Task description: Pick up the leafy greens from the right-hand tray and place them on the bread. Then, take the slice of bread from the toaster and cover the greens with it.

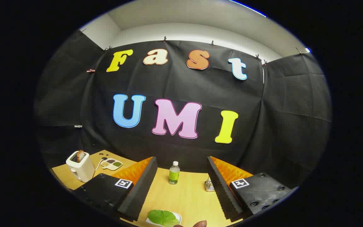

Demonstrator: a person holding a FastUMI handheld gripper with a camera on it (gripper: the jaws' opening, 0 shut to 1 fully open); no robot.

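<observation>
One leaf of greens (pixel 163 217) on a white tray (pixel 177 216), low between the fingers of the hand-held gripper (pixel 181 186).

Fingers spread wide, released, nothing gripped; tray and leaf lying on wooden surface (pixel 187 197) in the gap between them, nearer than the fingertips. Fingertip of a person (pixel 199 224) just beside the tray, touching or not cannot tell. Farther out, between and beyond the fingers: small bottle (pixel 174 172), upright, green contents, pale cap. Small metallic object (pixel 210 185) close by the right finger, kind unclear. Well off to the left, beyond the left finger: white toaster (pixel 80 166) with bread slice (pixel 80 155) standing up out of its slot; divided dish (pixel 112 164) with small portions just beside it.
</observation>
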